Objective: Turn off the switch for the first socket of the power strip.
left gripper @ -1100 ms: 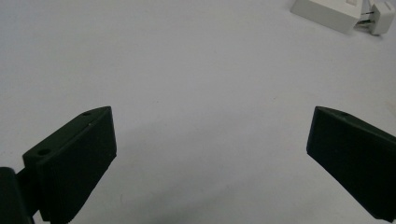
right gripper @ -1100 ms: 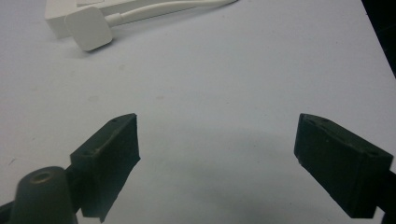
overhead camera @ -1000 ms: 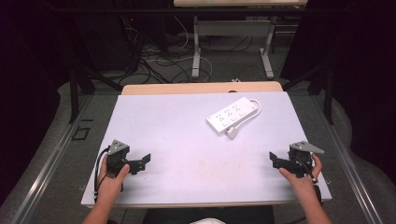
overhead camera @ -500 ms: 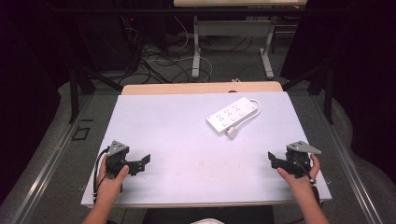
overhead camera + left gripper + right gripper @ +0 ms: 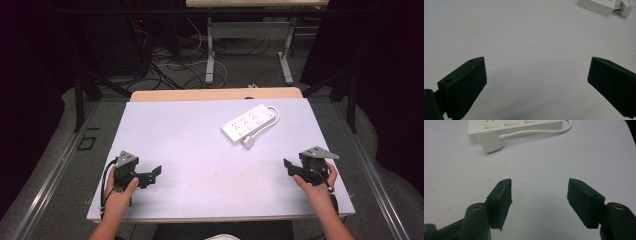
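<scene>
On the pale table (image 5: 200, 150), a white power strip (image 5: 249, 123) lies toward the far right, its cord looped and its plug (image 5: 248, 142) resting just beside its near edge. The left gripper (image 5: 150, 176), well apart from the strip, has jaws spread wide, holding nothing. The right gripper (image 5: 291, 167), nearer the strip, likewise stands open and empty.

Left gripper (image 5: 150, 175), right gripper (image 5: 291, 167): black blocky jaws with screw holes, grey three-cornered top plates, black trailing cables.
</scene>
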A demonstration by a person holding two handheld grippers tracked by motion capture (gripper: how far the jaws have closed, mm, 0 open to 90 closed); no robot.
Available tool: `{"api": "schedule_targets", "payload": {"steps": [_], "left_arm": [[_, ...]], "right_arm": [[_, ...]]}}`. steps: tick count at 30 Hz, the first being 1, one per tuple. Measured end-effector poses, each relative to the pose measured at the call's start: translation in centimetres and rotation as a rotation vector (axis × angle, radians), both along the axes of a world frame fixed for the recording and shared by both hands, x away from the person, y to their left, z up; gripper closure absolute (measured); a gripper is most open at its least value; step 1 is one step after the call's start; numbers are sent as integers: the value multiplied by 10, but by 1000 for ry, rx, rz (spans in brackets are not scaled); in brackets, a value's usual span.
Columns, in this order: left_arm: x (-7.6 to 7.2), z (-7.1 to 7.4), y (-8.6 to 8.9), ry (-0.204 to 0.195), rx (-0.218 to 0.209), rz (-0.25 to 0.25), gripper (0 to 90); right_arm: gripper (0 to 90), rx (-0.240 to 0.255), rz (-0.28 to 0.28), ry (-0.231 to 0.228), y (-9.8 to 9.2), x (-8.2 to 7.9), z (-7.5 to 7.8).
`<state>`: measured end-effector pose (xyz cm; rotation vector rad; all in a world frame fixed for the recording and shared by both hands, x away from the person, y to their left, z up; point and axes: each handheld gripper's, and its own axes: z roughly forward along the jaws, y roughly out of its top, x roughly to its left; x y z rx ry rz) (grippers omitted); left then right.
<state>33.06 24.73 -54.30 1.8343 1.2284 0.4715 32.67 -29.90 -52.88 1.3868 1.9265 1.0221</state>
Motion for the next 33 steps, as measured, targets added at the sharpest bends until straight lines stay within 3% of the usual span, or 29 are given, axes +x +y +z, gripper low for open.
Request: {"api": "schedule_targets", "payload": {"steps": [1, 6, 11, 13, 19, 24, 33], "left_arm": [[0, 0, 0, -2, 2, 3, 21], [0, -1, 0, -4, 1, 6, 22], [0, 0, 0, 5, 5, 0, 22], [0, 0, 0, 5, 6, 0, 23], [0, 0, 1, 4, 3, 1, 23], [0, 0, 1, 3, 3, 2, 23], [0, 0, 1, 1, 0, 1, 23]], "right_arm": [[381, 4, 13, 22, 1, 3, 2], [419, -29, 58, 45, 7, 12, 9], [418, -43, 71, 40, 11, 22, 19], [432, -31, 97, 53, 11, 27, 24], [450, -29, 97, 68, 15, 37, 37], [497, -11, 129, 89, 17, 45, 42], [572, -64, 186, 98, 29, 61, 57]]}}
